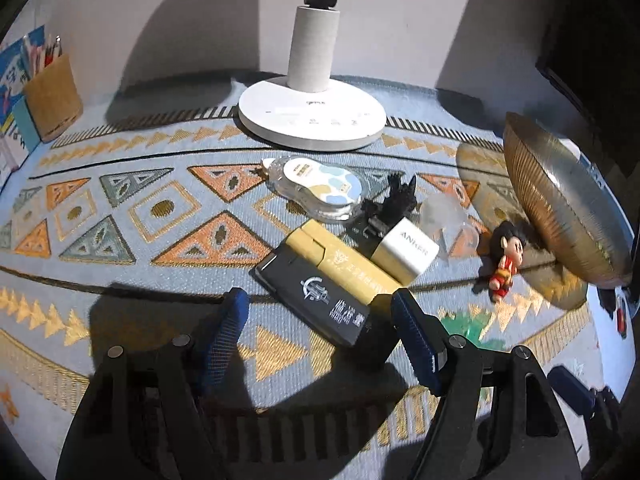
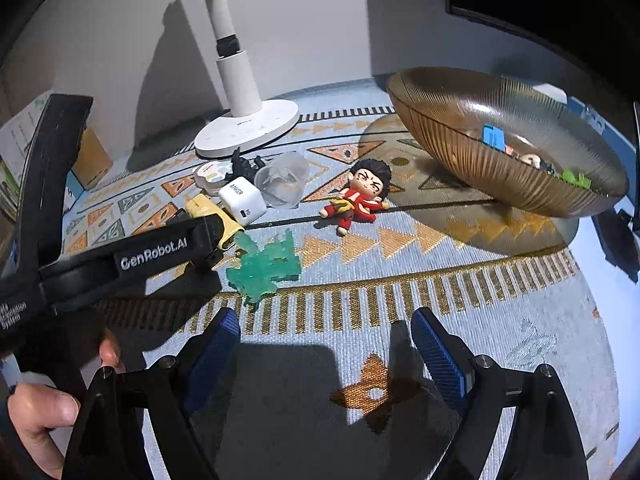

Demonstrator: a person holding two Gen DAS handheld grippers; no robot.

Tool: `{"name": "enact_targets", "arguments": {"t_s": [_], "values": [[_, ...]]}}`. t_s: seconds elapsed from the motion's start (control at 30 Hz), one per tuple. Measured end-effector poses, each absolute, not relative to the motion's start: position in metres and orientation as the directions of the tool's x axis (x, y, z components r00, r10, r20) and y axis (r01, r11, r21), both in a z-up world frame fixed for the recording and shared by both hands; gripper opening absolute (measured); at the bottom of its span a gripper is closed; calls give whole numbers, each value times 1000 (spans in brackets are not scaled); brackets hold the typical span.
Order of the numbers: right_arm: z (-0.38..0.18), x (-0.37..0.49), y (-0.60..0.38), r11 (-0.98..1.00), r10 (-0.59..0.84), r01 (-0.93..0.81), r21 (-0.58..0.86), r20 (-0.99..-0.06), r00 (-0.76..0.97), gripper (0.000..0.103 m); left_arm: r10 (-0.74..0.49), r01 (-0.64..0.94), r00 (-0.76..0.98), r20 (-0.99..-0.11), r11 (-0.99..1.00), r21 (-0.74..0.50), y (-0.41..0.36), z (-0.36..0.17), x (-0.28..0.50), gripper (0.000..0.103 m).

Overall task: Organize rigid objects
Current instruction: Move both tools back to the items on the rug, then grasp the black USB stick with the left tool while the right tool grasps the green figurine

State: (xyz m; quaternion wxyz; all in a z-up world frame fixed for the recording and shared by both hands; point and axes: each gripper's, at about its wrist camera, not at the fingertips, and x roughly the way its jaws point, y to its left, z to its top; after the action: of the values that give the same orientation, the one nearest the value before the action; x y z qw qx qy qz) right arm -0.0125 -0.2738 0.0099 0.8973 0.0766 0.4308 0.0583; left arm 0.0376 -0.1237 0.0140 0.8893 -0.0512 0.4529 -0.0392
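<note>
My left gripper is open, its jaws either side of the near end of a black box that lies against a yellow box. Beyond them lie a white Anker charger, a black figure, a clear cup and a correction-tape dispenser. A red-clad doll lies right, beside the ribbed brown bowl. My right gripper is open and empty above the mat. A green translucent figure lies ahead of it, the doll further on. The bowl holds several small items.
A white lamp base stands at the back by the wall. A wooden pen holder and books are at the far left. The left gripper's black body crosses the left of the right wrist view. A patterned mat covers the surface.
</note>
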Motion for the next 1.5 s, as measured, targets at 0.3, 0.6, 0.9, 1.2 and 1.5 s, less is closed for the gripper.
{"name": "enact_targets", "arguments": {"t_s": [0.3,0.6,0.9,1.2,1.5], "values": [[12,-14,-267,987,147,-44,154,-762,631,87,-114,100,559,-821,993,-69,-81,17,12,71],[12,-12,-266,985,165,-58,165,-765,623,87,-177,173,546,-819,980,-97,-68,20,8,71],[12,13,-249,968,248,-121,219,-790,561,78,-201,235,540,-818,968,-83,-89,13,24,51],[7,33,-225,981,192,-123,148,-797,572,47,-245,288,558,-793,953,-92,-92,12,16,22],[26,-9,-220,937,314,-314,151,-757,573,47,-272,278,561,-782,952,-131,-82,19,-11,22]]}}
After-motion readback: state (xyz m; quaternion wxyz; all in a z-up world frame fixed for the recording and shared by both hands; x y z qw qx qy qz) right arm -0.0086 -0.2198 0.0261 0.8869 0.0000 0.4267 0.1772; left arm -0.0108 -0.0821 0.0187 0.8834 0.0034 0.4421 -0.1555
